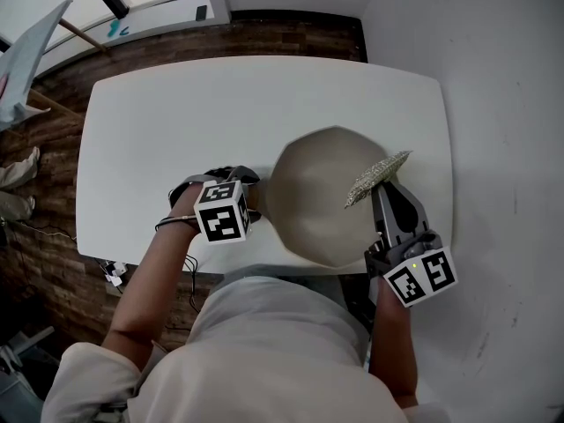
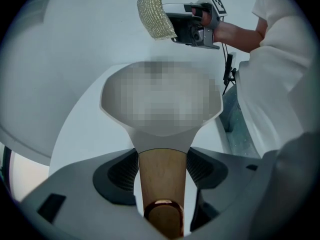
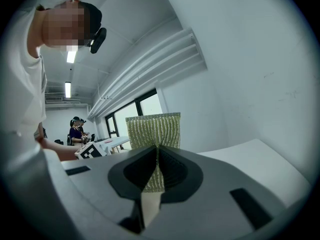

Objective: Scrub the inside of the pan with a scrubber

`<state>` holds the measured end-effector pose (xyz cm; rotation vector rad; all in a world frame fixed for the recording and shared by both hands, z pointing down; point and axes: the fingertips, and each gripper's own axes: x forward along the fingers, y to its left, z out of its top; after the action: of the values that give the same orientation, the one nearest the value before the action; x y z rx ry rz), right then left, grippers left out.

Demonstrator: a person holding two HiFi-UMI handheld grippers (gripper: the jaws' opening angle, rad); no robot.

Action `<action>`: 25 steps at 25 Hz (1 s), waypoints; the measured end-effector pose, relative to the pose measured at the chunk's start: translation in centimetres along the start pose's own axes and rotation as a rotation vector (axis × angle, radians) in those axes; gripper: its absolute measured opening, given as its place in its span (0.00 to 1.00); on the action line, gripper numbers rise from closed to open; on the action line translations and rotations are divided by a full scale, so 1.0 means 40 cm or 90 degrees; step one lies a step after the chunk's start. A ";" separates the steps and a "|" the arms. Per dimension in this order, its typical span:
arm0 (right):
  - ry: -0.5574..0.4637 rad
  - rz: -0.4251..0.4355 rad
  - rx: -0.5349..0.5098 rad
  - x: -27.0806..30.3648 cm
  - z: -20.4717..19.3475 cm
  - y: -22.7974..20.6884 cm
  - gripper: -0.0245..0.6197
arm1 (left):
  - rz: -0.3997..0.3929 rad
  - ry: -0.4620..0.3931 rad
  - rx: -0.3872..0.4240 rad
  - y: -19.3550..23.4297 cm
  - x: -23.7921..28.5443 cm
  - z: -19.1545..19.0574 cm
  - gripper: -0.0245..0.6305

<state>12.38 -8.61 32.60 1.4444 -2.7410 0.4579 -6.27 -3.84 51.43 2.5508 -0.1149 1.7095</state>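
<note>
Left fingers (image 2: 120, 170) stand wide on either side of the wooden handle (image 2: 162, 179) of the pan (image 1: 322, 192) without pressing it, while the right fingers (image 3: 172, 170) pinch the scrubber (image 1: 377, 177) just above the pan's right rim. Best to close firmly on the handle first, so the pan cannot skid on the smooth white worktop (image 1: 176, 122) near its front edge, then lower the scrubber inside. A white wall (image 1: 502, 77) stands close on the right, with wood floor (image 1: 291, 38) beyond.
</note>
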 end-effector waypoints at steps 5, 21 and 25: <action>0.021 0.003 0.008 0.027 -0.038 -0.017 0.08 | -0.015 0.028 0.003 -0.002 0.016 -0.005 0.48; 0.153 -0.025 -0.035 0.202 -0.187 -0.115 0.08 | -0.058 0.062 -0.003 -0.012 0.027 -0.022 0.46; 0.197 -0.031 -0.033 0.250 -0.253 -0.134 0.08 | -0.056 0.093 0.000 -0.013 0.039 -0.048 0.46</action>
<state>9.71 -16.89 45.05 1.3000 -2.4525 0.5533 -7.40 -3.16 53.58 2.3825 0.0062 1.8541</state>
